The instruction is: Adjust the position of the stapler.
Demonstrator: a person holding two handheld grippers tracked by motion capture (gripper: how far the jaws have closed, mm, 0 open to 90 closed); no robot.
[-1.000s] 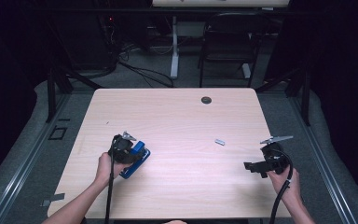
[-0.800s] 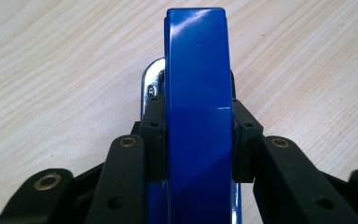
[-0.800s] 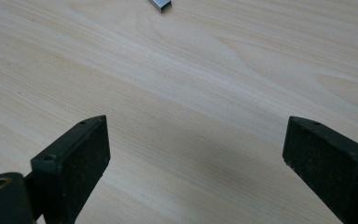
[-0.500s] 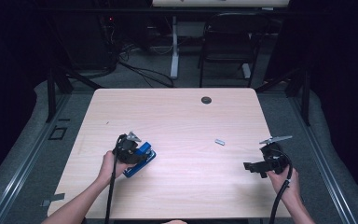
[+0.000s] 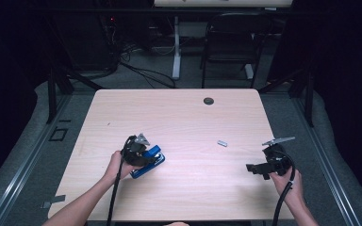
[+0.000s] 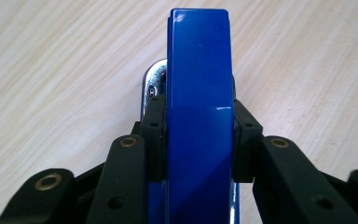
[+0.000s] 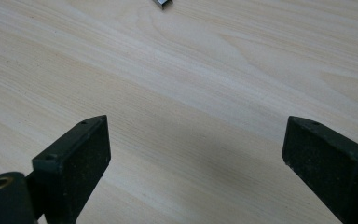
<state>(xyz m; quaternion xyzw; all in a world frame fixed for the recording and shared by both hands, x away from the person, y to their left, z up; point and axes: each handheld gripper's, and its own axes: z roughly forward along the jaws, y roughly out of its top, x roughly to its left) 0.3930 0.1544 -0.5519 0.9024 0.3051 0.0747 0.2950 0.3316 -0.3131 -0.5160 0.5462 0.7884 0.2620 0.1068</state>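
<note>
A blue stapler [image 5: 150, 162] with a chrome base lies on the wooden table [image 5: 179, 122] at the front left. My left gripper [image 5: 141, 154] is shut on it; in the left gripper view both black pads [image 6: 154, 135] press on the sides of the blue stapler [image 6: 198, 107]. At the front right, my right gripper [image 5: 257, 168] hovers just above the table. Its jaws stand wide apart with nothing between them, as the right gripper view shows around the gripper's middle [image 7: 205, 158]. A small strip of staples [image 5: 222, 143] lies between the two grippers, also seen as a metal piece [image 7: 162, 3] ahead of the right gripper.
A round black grommet [image 5: 209, 100] sits near the table's far edge. Beyond the table stand a black chair [image 5: 231, 42] and loose cables [image 5: 136, 70] on the floor. Bare wood spans the table's middle and back.
The left gripper and the stapler have shifted slightly to the right and turned a little. The right gripper has stayed where it was.
</note>
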